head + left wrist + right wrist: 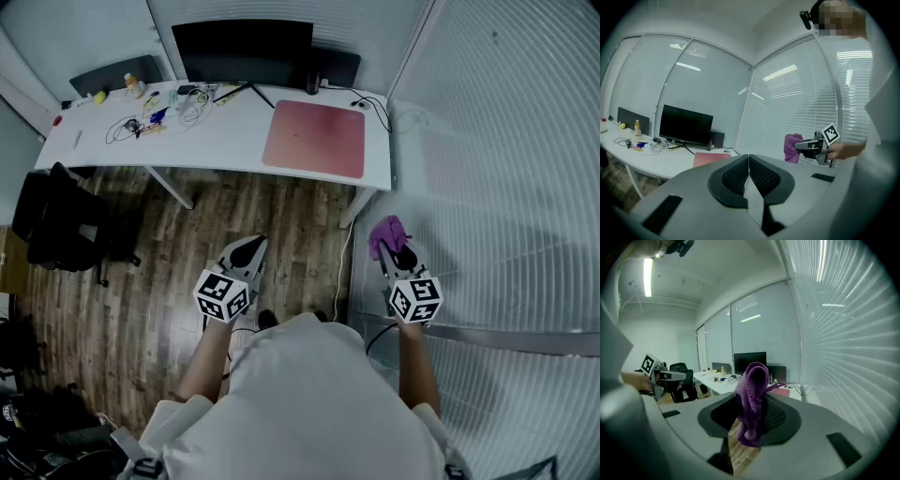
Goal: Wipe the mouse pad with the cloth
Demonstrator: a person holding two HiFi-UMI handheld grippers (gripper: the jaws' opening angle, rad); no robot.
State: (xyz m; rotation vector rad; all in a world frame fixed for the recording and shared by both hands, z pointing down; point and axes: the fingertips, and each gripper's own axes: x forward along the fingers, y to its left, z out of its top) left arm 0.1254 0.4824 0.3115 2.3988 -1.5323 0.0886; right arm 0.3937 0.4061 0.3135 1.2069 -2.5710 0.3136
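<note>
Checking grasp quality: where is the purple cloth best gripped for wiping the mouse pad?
At its bunched middle, as the right hand-held gripper has the purple cloth: jaws shut across the folds, a loose tail hanging below. Approaching the flat mouse pad from above should likely let that tail wipe.

No word, brand or number could be read from where I stood. The marker cube (223,295) of the left gripper (252,245), at seven o'clock, and the marker cube (416,299) of the right gripper (395,249), at five o'clock, bore only black-and-white square patterns; the bottle (134,84) at eleven o'clock was too small to read
</note>
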